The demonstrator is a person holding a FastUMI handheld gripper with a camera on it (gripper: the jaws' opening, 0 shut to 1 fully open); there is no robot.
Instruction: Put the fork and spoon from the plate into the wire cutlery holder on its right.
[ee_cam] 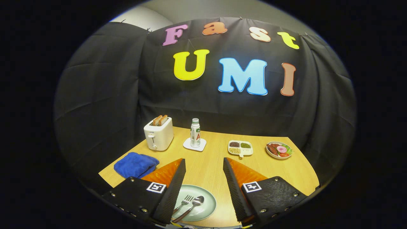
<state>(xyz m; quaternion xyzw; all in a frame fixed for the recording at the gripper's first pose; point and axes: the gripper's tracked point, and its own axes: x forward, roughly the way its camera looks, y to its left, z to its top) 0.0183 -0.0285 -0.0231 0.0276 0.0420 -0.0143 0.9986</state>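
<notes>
Fork [185,202] and spoon [192,205]: shiny metal. Plate [208,203]: smooth, pale green glaze. Table [210,162]: matt light wood. Towel [136,164]: fuzzy blue cloth. Open gripper [204,165] fingers [233,181]: ribbed black pads.

A: Where's the plate [206,208]?

B: On the counter [210,165], low between the two fingers of the tongs [204,165]. It is round, pale green and flat, and the left finger covers part of its edge.

A: And the fork [185,202]?

B: On the plate, silver, tines pointing away toward the far side, handle running back under the left finger.

A: The spoon [193,205]?

B: Just right of the fork, nearly parallel to it. Its shiny bowl lies near the plate's middle, its dark handle slanting back the same way. Whether the two touch, I cannot tell.

A: Are the tongs holding either?

B: No. The fingers stand wide apart, above the plate.
</notes>
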